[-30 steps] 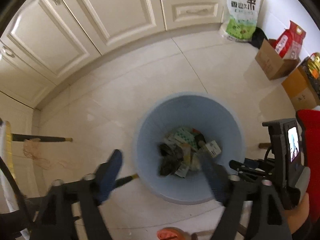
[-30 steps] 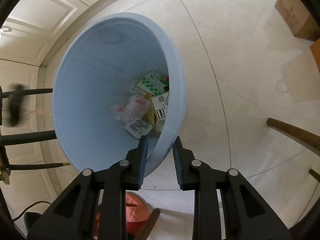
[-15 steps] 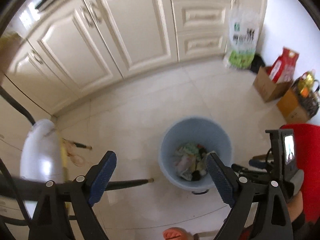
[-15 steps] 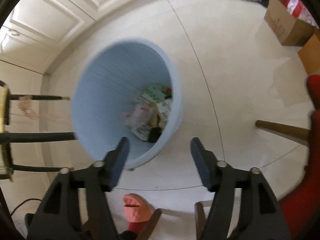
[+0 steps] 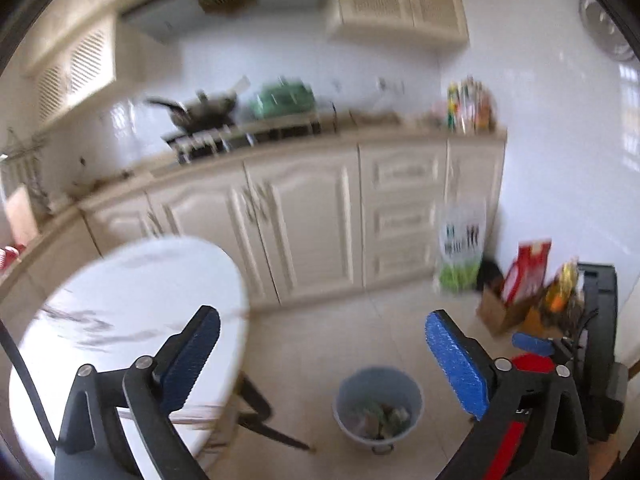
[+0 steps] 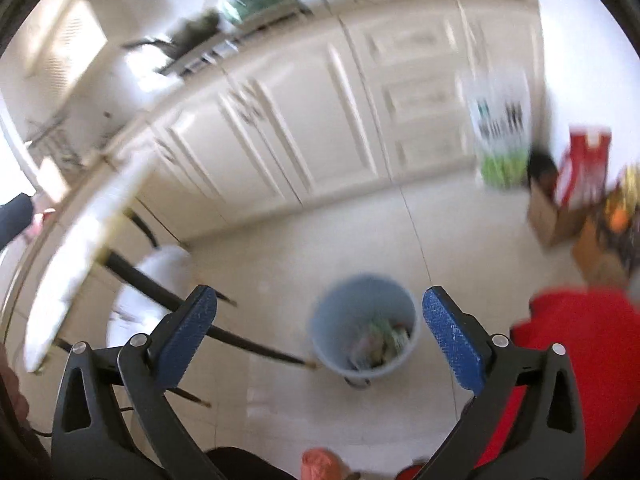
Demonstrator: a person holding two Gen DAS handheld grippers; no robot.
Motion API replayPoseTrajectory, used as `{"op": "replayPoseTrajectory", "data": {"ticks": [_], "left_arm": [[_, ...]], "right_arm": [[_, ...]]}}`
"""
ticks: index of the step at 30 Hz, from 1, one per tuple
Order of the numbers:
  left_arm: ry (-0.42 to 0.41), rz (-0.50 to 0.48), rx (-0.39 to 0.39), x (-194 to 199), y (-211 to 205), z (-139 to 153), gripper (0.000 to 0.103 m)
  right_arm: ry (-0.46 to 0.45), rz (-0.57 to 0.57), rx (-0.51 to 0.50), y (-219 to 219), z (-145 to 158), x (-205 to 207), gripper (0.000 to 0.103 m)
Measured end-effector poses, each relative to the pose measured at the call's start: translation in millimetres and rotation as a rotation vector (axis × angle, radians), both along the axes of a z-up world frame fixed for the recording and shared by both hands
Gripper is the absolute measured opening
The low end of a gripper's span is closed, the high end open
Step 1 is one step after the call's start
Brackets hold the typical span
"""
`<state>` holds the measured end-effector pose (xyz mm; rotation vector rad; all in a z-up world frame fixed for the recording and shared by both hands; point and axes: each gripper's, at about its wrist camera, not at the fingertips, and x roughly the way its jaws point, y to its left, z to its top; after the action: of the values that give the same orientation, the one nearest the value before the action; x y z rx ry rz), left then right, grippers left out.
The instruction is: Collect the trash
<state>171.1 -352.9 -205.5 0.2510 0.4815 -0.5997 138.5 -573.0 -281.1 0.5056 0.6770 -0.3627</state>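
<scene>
A light blue trash bin stands on the tiled floor with several pieces of trash in its bottom. It also shows in the right wrist view, with trash inside. My left gripper is open and empty, high above the floor, with the bin below and ahead. My right gripper is open and empty, raised well above the bin. Both views are blurred.
A round white marble table with dark legs stands to the left of the bin. Cream cabinets line the far wall. A rice bag and cardboard boxes sit in the right corner. A red sleeve is at right.
My right gripper has let go of the bin's rim and opened. Both grippers have risen and tilted up, so the bin looks small and the counter and table come into view.
</scene>
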Motion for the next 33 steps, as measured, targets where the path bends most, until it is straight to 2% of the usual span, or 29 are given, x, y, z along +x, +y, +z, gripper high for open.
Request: {"op": "replayPoseTrajectory", "data": {"ticks": [2, 6, 11, 14, 17, 20, 23, 28, 33], "left_arm": [[-0.050, 0.038, -0.032, -20, 32, 15, 0.102], [-0.124, 0.112, -0.098, -67, 123, 52, 0.102], [-0.213, 0.263, -0.118, -127, 215, 74, 0.102], [-0.256, 0.368, -0.143, -168, 264, 84, 0.102], [-0.274, 0.426, -0.182, -209, 285, 89, 0.102], [-0.326, 0.487, -0.220, -247, 295, 90, 0.102], [-0.372, 0.539, -0.219, -274, 293, 79, 0.102], [-0.421, 0.585, -0.223, -282, 260, 49, 0.102], [-0.398, 0.553, -0.239, -293, 258, 30, 0.102]], "right_arm": [[-0.052, 0.032, -0.047, 26, 35, 4, 0.103], [-0.166, 0.112, -0.143, 94, 113, 15, 0.103], [-0.266, 0.221, -0.264, 175, 182, 31, 0.103], [-0.319, 0.285, -0.312, 221, 210, 33, 0.103], [-0.366, 0.351, -0.362, 268, 237, 39, 0.103], [-0.399, 0.406, -0.423, 309, 256, 44, 0.103], [-0.411, 0.439, -0.467, 340, 264, 44, 0.103], [-0.442, 0.451, -0.498, 362, 266, 27, 0.103], [-0.443, 0.439, -0.514, 370, 262, 14, 0.103]]}}
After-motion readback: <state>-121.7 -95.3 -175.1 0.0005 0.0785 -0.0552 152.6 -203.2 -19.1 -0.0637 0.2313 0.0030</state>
